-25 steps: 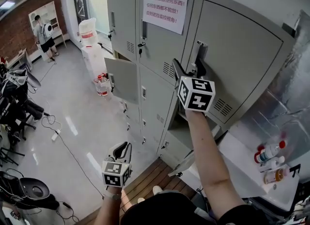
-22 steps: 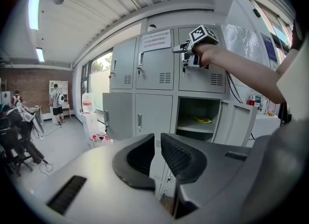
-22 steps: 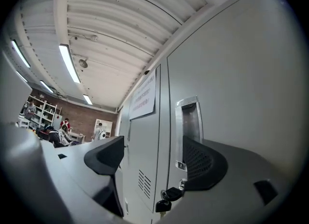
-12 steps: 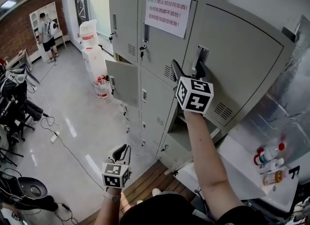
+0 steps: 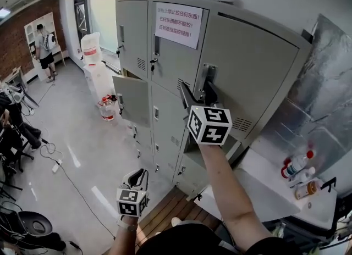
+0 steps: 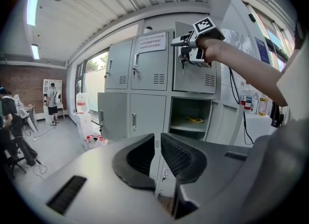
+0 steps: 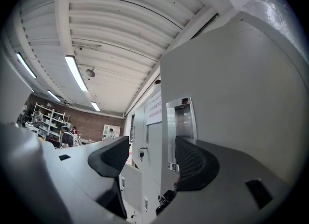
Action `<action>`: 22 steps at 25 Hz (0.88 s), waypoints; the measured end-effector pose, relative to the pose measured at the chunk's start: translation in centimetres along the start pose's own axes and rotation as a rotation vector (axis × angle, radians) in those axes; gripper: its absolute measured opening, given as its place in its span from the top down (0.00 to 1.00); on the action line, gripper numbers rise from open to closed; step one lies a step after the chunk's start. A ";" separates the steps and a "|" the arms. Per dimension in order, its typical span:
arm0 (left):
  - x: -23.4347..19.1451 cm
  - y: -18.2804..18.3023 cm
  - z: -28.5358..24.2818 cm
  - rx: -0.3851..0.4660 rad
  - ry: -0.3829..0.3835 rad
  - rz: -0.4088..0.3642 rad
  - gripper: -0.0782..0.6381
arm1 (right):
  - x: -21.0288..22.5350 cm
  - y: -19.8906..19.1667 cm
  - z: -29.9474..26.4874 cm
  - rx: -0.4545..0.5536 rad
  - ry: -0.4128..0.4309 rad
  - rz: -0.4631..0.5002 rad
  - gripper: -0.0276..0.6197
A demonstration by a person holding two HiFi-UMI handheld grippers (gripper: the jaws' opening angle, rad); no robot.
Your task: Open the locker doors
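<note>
The grey locker bank point(image 5: 165, 72) stands ahead. Its upper right door point(image 5: 258, 67) stands swung out, with a metal handle recess point(image 5: 207, 83) near its free edge. My right gripper point(image 5: 198, 90) is raised to that handle. In the right gripper view the door's edge and handle recess point(image 7: 179, 129) lie between the jaws of the right gripper point(image 7: 152, 160), which are closing with room on both sides. My left gripper point(image 5: 137, 176) hangs low over the floor. Its jaws are almost together around nothing point(image 6: 157, 143).
A middle-left door point(image 5: 132, 100) stands ajar. The compartment point(image 6: 190, 114) under the raised door is open with something yellow inside. A paper notice point(image 5: 177, 24) hangs on the middle door. Bottles point(image 5: 297, 163) stand on a white counter at right. A person point(image 5: 43, 45) stands far left.
The head view has drifted, so the lockers sit lower and further left in it. My right gripper has stayed at the upper right door's handle. The left gripper has barely moved.
</note>
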State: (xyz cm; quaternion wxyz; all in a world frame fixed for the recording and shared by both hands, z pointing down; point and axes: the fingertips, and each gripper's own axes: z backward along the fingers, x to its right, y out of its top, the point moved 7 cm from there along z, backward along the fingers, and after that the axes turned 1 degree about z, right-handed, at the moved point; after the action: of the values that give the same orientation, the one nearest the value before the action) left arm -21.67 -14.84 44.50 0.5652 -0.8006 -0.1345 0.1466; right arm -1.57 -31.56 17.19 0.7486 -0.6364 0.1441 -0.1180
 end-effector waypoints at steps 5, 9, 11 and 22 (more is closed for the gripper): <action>0.8 -1.1 1.3 0.007 -0.035 -0.006 0.81 | -1.6 0.6 3.5 0.009 0.006 -0.002 0.54; 1.4 -2.6 1.8 -0.005 -0.070 -0.019 0.81 | -2.6 0.9 6.5 0.018 0.006 0.017 0.58; 1.9 -3.3 1.9 -0.012 -0.091 -0.024 0.81 | -3.0 1.0 8.0 0.022 0.008 0.029 0.61; 5.4 -3.4 0.6 -0.001 -0.211 -0.091 0.81 | -3.0 1.5 15.7 0.085 -0.005 0.123 0.73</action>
State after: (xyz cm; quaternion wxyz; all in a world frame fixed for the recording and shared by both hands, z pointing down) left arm -17.08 -11.20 47.08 0.5535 -0.7742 -0.2294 0.2040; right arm 1.34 -15.76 18.22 0.7811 -0.5943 0.1758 -0.0759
